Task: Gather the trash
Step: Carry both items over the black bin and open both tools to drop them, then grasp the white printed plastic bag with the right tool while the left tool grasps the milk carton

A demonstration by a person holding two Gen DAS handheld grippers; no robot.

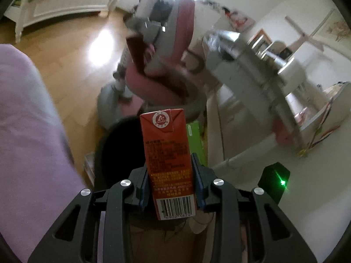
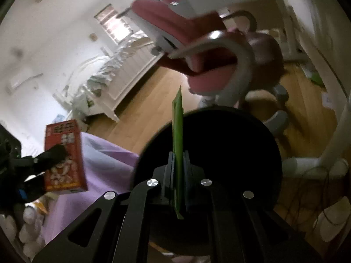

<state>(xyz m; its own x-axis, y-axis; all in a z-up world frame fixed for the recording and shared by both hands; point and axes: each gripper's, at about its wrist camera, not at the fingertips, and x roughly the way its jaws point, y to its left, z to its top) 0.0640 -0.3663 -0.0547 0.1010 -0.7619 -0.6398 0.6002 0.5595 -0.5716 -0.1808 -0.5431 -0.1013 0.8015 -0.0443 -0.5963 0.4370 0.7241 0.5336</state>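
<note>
My left gripper (image 1: 170,164) is shut on a red drink carton (image 1: 166,144), which stands upright between the pads above the mouth of a black bin (image 1: 99,151). In the right wrist view the same carton (image 2: 63,155) hangs at the left in the left gripper (image 2: 47,155). My right gripper (image 2: 178,155) is shut on a thin green packet (image 2: 178,131), seen edge-on over the dark inside of the bin (image 2: 230,142). The green packet (image 1: 195,140) also shows just behind the carton. The bin's contents are hidden in the dark.
A pink and grey swivel chair (image 1: 175,43) (image 2: 208,50) stands just beyond the bin on the wooden floor (image 1: 72,70). A person's purple-clad leg (image 1: 28,131) (image 2: 105,157) is at the left. A white bed frame (image 1: 65,11) and white desk legs (image 2: 333,142) with cables stand around.
</note>
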